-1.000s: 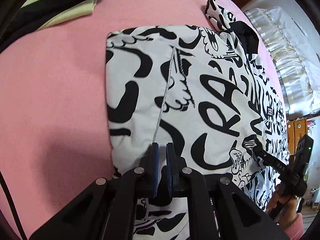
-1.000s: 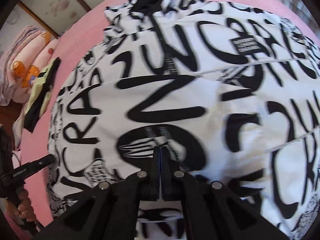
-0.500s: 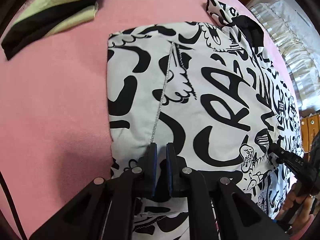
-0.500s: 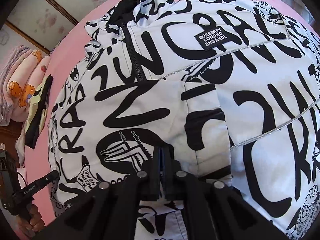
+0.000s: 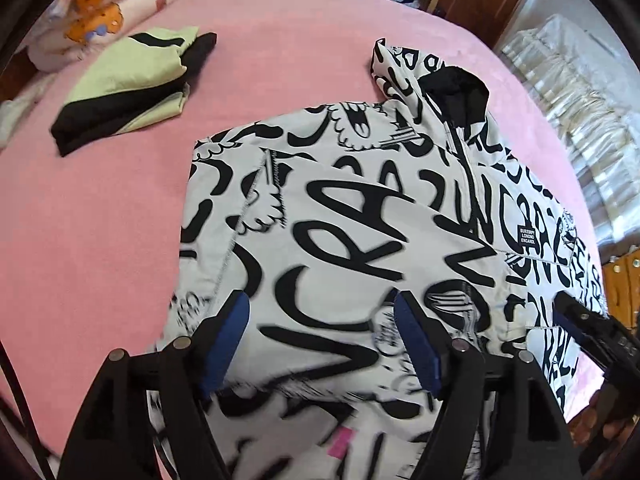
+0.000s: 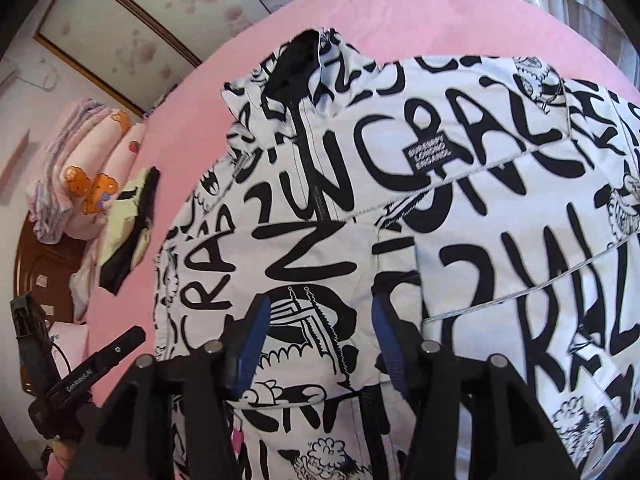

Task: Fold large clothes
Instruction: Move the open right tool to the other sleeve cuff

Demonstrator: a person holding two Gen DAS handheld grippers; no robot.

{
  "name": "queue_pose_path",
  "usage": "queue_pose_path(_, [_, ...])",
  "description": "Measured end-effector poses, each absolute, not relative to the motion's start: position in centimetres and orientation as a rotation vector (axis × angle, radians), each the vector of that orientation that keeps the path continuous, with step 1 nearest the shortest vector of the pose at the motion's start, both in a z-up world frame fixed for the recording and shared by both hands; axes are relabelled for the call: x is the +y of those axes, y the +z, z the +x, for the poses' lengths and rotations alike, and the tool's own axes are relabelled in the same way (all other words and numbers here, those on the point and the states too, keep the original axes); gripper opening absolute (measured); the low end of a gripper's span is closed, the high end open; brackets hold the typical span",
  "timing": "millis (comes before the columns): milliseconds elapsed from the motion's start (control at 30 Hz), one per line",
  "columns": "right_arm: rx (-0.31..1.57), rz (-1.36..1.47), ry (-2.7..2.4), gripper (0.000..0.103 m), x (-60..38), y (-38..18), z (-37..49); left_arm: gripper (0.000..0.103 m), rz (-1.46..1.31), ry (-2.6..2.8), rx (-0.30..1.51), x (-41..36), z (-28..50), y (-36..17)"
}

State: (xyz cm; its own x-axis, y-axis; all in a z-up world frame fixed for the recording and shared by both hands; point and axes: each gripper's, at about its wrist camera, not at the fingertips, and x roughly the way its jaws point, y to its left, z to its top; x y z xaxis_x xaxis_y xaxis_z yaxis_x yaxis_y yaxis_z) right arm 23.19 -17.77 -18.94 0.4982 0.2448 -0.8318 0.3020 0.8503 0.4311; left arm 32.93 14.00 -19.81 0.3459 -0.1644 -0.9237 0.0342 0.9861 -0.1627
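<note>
Release after a fold: the black-and-white printed jacket (image 5: 360, 248) lies partly folded on the pink bed (image 5: 100, 240). The left tool (image 5: 322, 336) and right tool (image 6: 316, 340) hover above it, jaws opening, gripping nothing. Next comes re-gripping an edge, probably the unfolded right side; no containers visible.

A bed covered by a smooth pink sheet (image 5: 304, 36) carries everything here. Spread flat across its middle lies a white hooded jacket printed all over with black graffiti lettering (image 5: 360, 216), its black-lined hood (image 5: 456, 92) pointing toward the far side of the bed and a small black label on the chest. Well apart from it, near the bed's far corner, rests a folded pale-green and black garment (image 5: 132, 84). Beside that sits a rolled pink blanket with orange cartoon prints (image 5: 104, 12).
</note>
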Motion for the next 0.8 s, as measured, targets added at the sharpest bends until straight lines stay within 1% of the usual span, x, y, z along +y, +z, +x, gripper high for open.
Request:
queue_pose_path(33, [1.057,0.581,-0.028,0.061,-18.3,-18.4,23.0,0.074,-0.121,-0.114,1.211,13.1,32.5,-19.3])
queue_pose_path(100, [1.045,0.572,0.008,0.065,-19.8,-17.3,22.4,0.075,-0.125,-0.082,1.207,11.2,31.3,-18.3])
queue_pose_path(300, [1.024,0.535,0.082,0.065,-25.5,-14.4,20.0,0.076,-0.148,-0.034,1.187,4.4,27.5,-15.3])
queue_pose_path(400, [1.024,0.53,0.096,0.065,-28.6,-13.3,18.9,0.078,-0.195,-0.015,1.174,1.2,25.6,-14.0])
queue_pose_path(533, [1.024,0.513,0.099,0.065,-32.3,-11.9,17.2,0.079,-0.216,-0.009,1.158,-2.6,23.4,-12.6])
queue_pose_path(800, [1.025,0.561,0.036,0.065,-40.5,-10.7,12.4,0.079,-0.087,-0.127,1.225,-10.3,21.2,-11.7])
